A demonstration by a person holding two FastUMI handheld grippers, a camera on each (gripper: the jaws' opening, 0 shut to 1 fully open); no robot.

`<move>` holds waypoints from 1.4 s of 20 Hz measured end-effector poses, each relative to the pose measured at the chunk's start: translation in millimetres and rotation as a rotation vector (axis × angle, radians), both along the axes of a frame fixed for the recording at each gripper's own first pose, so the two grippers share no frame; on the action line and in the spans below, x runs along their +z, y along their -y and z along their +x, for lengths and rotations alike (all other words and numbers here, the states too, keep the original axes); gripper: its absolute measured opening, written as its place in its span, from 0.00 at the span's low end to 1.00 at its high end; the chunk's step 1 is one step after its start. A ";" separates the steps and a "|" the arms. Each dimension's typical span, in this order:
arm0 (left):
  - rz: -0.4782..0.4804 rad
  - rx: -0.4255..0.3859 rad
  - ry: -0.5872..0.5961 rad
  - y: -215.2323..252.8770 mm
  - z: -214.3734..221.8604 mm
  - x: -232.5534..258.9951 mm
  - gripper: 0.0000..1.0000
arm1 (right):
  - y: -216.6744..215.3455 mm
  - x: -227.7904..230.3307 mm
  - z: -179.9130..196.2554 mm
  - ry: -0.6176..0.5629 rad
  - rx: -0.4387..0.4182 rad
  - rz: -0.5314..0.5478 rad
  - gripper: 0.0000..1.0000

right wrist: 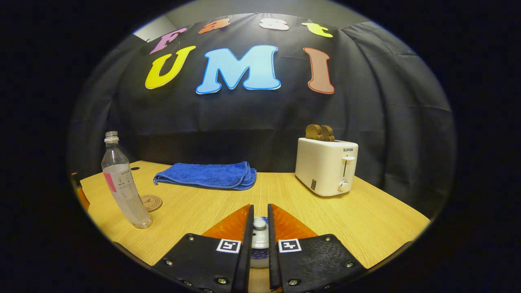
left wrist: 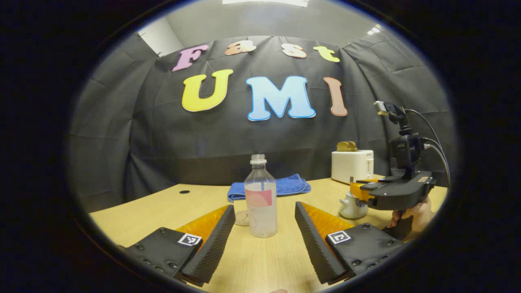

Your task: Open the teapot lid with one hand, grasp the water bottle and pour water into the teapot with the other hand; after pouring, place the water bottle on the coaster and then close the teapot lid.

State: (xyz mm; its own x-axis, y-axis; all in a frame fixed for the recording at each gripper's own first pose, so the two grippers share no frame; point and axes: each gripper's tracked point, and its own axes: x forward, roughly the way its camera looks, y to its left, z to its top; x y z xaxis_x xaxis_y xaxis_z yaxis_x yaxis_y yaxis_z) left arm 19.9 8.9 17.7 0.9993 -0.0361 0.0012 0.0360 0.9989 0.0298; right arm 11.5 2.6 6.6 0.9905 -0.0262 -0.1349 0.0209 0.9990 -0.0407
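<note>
**Both fingers pairs at the worktop: left spread before bottle, right closed on teapot lid knob**

Left gripper (left wrist: 264, 232) fingers: spread wide, holding nothing. Water bottle (left wrist: 261, 199) stands upright on the worktop (left wrist: 260, 264) just ahead of the gap between them, touching neither finger; cap off, partly filled, pink label. Round coaster (left wrist: 243, 218) lies flat just behind the bottle, toward the left finger, partly hidden by it. Farther out past the fingertips, a folded blue towel (left wrist: 269, 188) near the worktop's back edge. Off beyond the right finger: small white teapot (left wrist: 351, 205), with the right gripper (left wrist: 360, 191) directly over it and a hand (left wrist: 415, 213) on that gripper's handle. White toaster (left wrist: 352, 165) with bread in the slots stands behind the teapot.

Right gripper (right wrist: 260, 232) fingers: nearly together, narrow gap only, both pressing on the knob of the teapot lid (right wrist: 259, 224). Teapot (right wrist: 259, 252) body sits below, between the finger bases. Whether the lid is lifted clear of the pot cannot be told.

Outward from the right fingers: blue towel (right wrist: 207, 175) ahead and slightly left; toaster (right wrist: 325, 165) ahead to the right, bread (right wrist: 319, 132) in its slots. Far left of the fingers, water bottle (right wrist: 122, 187) upright on the worktop (right wrist: 366, 219), coaster (right wrist: 150, 202) just beside its base, apart from it.
</note>
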 end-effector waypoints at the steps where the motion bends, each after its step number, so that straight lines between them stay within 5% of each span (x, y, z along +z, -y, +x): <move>1: 0.003 -0.001 -0.002 0.6 -0.1 -0.6 1.00 | 1.9 -11.3 -1.1 -0.001 -0.006 -0.010 0.07; 12: -0.035 0.008 0.013 -3.1 16.6 -5.3 1.00 | -2.3 -0.2 -4.9 0.039 0.032 -0.026 0.08; 28: -0.037 0.024 -0.052 -4.1 98.6 -23.7 1.00 | -24.3 31.7 -39.9 0.169 0.123 0.043 0.08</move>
State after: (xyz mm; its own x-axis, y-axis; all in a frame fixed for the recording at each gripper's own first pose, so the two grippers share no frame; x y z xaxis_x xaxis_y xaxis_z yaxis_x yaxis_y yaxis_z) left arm 118.6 12.9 -6.0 0.9987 -0.0125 -0.0498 0.0121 0.9999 -0.0081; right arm -28.4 26.9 38.2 0.9946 0.0980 0.0348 -0.0979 0.9952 -0.0043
